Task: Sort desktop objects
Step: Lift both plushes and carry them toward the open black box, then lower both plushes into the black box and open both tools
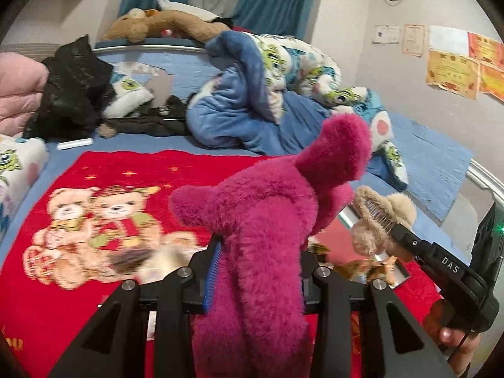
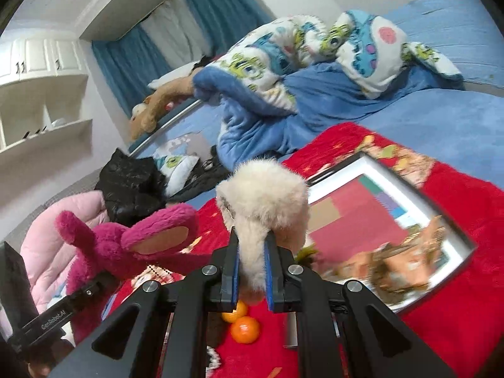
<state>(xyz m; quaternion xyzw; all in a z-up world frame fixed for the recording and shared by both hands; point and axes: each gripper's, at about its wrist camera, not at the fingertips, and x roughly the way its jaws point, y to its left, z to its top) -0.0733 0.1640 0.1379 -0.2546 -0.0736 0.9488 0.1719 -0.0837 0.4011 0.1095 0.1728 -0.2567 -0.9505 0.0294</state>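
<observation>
My left gripper is shut on a magenta plush bear, held above the red bear-print blanket; the plush hides the right finger. The same plush shows in the right wrist view, low at the left. My right gripper is shut on a beige fluffy hair claw, lifted over the blanket. In the left wrist view the claw and right gripper sit just right of the plush. Two oranges lie on the blanket under the right gripper.
A white-framed mirror lies on the red blanket at the right. Behind are a blue and cartoon-print quilt, a black bag, pink bedding, a brown plush on the headboard, and white shelves.
</observation>
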